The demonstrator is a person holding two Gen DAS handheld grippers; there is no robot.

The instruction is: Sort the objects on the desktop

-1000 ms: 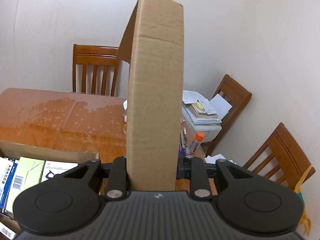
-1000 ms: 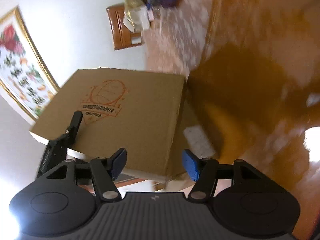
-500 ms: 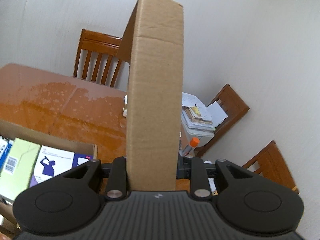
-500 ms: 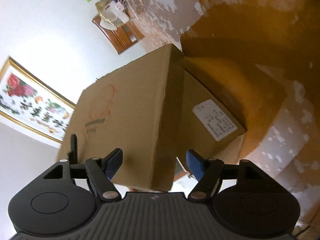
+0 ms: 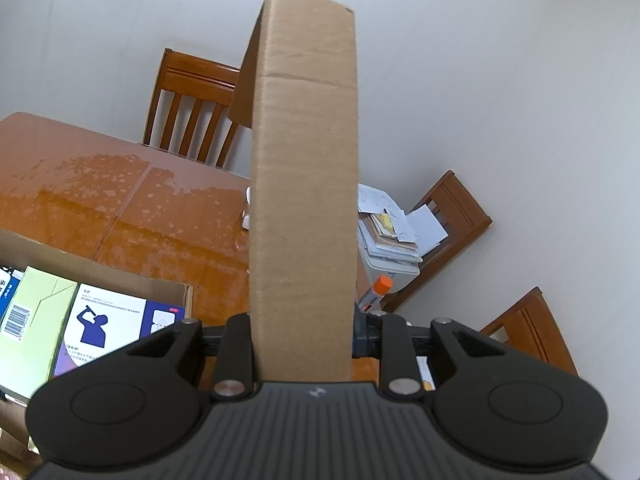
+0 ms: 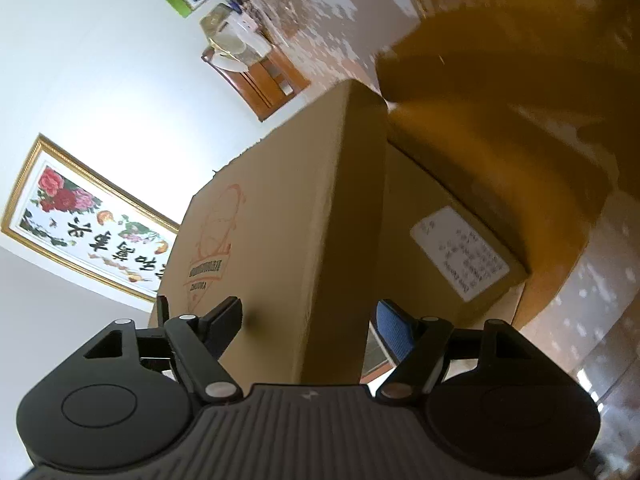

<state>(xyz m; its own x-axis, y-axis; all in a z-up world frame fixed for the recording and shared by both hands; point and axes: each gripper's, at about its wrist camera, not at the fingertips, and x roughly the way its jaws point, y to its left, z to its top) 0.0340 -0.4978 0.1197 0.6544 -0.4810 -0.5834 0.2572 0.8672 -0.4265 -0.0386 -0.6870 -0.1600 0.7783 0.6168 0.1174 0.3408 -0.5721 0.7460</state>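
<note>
My left gripper (image 5: 303,344) is shut on a flat cardboard box (image 5: 304,200), held edge-up above the wooden table (image 5: 100,192). The same box (image 6: 280,248), with an orange logo on its face, fills the right wrist view. My right gripper (image 6: 308,320) is open, its fingers either side of the box's narrow edge with gaps on both sides. A second cardboard box with a white label (image 6: 460,252) lies just behind.
An open carton (image 5: 92,320) with several printed packs sits at the lower left. A paper stack (image 5: 388,232) and an orange-capped glue stick (image 5: 376,292) are at the table's right end. Wooden chairs (image 5: 192,112) stand around. A framed picture (image 6: 80,224) hangs on the wall.
The left gripper has tilted upward with the box; the carton shows more. The right gripper has swung round and closed in, so the box edge now sits between its open fingers.
</note>
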